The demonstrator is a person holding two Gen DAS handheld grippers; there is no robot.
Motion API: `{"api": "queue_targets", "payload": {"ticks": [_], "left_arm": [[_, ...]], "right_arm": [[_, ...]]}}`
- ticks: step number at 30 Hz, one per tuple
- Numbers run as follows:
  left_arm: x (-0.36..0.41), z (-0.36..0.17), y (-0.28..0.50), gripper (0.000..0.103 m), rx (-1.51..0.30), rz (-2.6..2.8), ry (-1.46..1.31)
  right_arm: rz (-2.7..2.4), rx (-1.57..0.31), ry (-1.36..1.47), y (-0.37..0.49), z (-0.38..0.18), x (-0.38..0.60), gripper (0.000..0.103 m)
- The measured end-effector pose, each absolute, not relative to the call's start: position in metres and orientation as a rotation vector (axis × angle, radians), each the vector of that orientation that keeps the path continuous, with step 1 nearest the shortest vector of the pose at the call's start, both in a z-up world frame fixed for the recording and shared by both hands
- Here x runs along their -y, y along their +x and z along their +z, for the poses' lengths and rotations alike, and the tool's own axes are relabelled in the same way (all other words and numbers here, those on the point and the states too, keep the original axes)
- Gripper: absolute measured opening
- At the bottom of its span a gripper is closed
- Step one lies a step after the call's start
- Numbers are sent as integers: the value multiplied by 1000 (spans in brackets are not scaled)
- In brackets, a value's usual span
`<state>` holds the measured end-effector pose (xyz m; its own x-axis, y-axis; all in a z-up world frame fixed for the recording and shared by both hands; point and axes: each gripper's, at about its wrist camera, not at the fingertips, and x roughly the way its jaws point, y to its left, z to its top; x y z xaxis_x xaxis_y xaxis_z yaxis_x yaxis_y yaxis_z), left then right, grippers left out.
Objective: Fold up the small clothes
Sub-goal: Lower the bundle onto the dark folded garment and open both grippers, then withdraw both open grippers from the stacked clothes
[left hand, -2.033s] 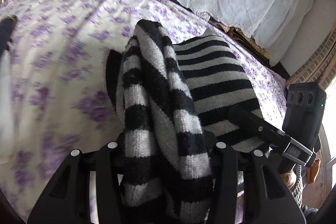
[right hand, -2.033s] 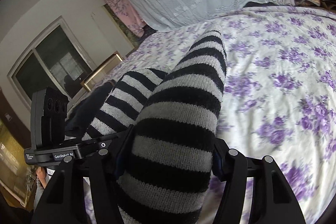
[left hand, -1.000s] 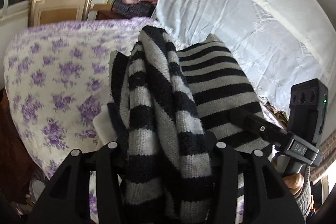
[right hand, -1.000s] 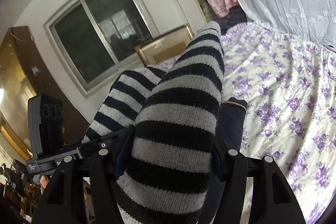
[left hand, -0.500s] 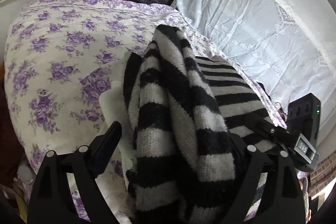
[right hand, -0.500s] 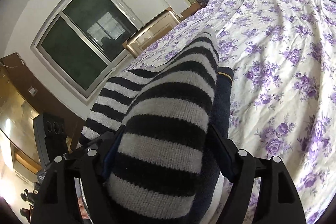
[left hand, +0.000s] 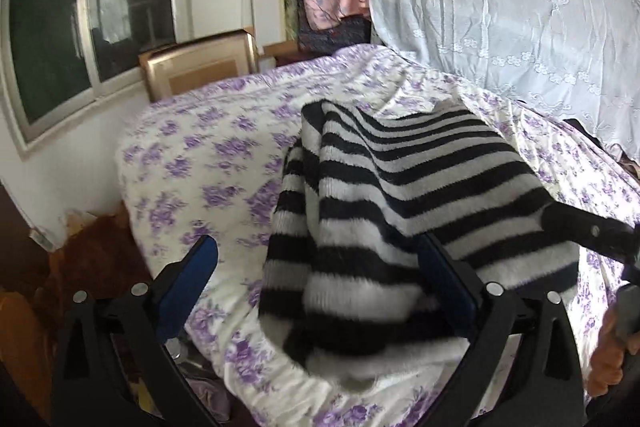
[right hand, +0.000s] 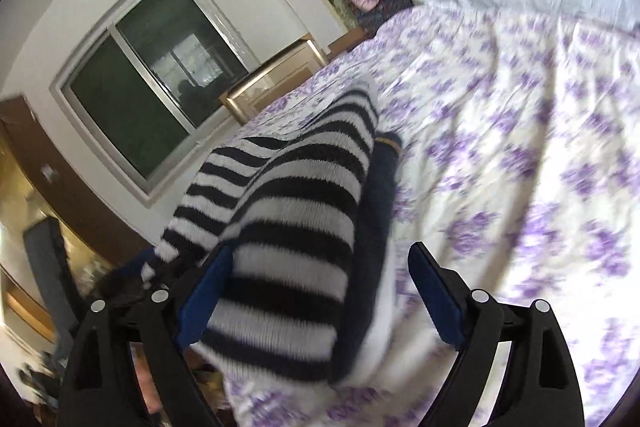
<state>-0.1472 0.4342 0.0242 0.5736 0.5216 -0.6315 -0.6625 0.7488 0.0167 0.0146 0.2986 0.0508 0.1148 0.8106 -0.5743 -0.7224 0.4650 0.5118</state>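
Note:
A folded black-and-white striped sweater [left hand: 400,167] lies near the corner of the floral bed [left hand: 200,155]. My left gripper [left hand: 318,241] straddles its near end with jaws opening. The left pad stands well clear of the knit and the right pad sits close beside it. In the right wrist view the sweater [right hand: 304,187] rests on a dark navy garment [right hand: 380,195] and something white. My right gripper [right hand: 320,249] straddles it, jaws opening. Its right pad is apart from the cloth. The right gripper's finger [left hand: 592,231] shows in the left wrist view at the sweater's far side.
The bed's edge drops off to the left, toward a brown floor [left hand: 92,251]. A gold-framed box [left hand: 200,67] and a window [left hand: 52,39] stand beyond. A lace-covered heap [left hand: 500,7] lies at the back of the floral sheet [right hand: 500,147]. A person's hand [left hand: 608,355] is at the right.
Both grippers were shut on the striped sweater and now stand wide apart. The sweater has come down onto the clothes at the bed's corner, and both views have swung left.

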Motion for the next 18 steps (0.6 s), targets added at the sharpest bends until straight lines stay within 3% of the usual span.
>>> {"api": "queue_targets", "payload": {"ticks": [18], "left_arm": [[-363,87,-193,98,-553,742,-134]], "right_arm": [[984,-667,-117,-55,112,-223,99]]}}
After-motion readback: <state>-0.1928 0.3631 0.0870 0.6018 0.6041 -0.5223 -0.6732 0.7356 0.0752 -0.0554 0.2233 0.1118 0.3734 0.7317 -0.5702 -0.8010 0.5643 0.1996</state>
